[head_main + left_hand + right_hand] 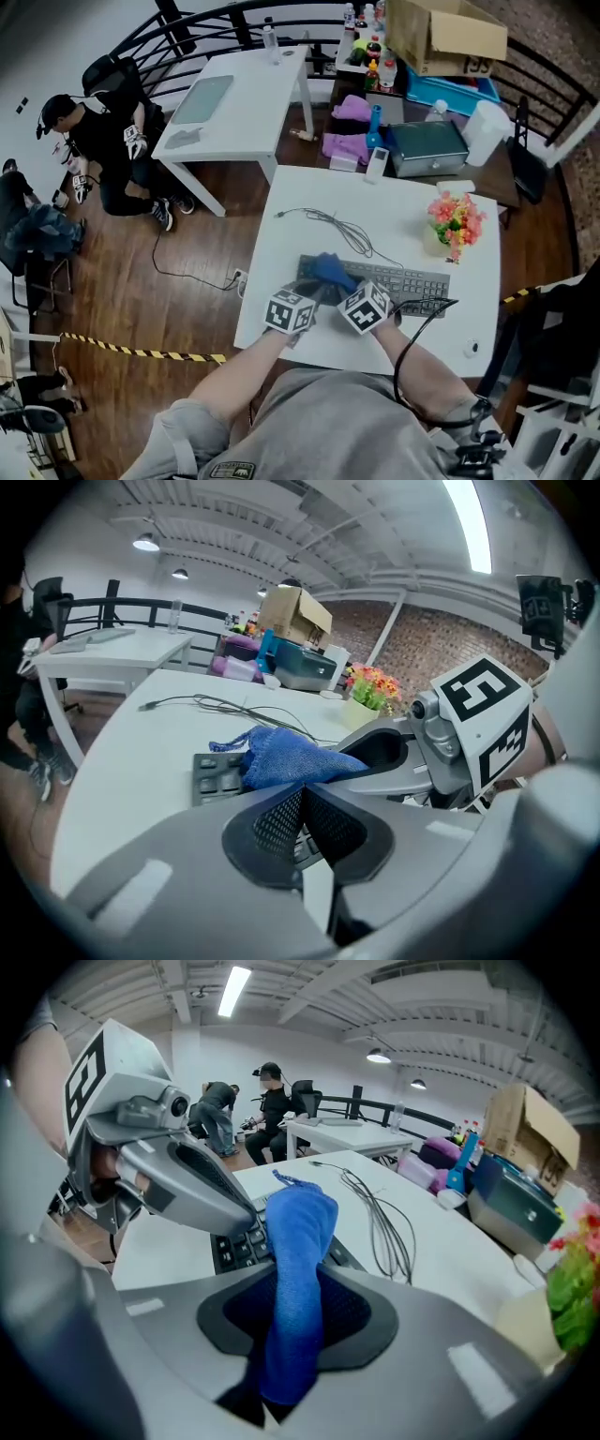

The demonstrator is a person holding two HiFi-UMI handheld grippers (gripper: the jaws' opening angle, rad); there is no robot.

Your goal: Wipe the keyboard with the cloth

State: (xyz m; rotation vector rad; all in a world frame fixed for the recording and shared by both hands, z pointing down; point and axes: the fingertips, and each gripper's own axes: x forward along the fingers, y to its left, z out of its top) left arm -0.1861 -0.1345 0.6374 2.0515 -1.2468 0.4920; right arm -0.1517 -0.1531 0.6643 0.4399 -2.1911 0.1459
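Grey left gripper (302, 791) over the left end of the flat black plastic keyboard (414, 283), jaws pressed together on nothing. Bunched blue fleecy cloth (330, 270) on that keyboard's left keys, pinched between the jaws of the right gripper (295, 1286).

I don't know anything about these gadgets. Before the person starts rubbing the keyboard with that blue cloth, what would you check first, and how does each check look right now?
1. Cloth gripped: ok. The right gripper has its jaws closed on it.
2. Cloth over the keyboard: ok. It sits at the keyboard's left end in the head view.
3. Cloth touching the keys: cannot tell.
4. Left gripper clear of the cloth: ok. Its jaws are together and empty.
5. Path along the keys clear: ok. The cable lies behind the keyboard and the flowers stand apart from it.
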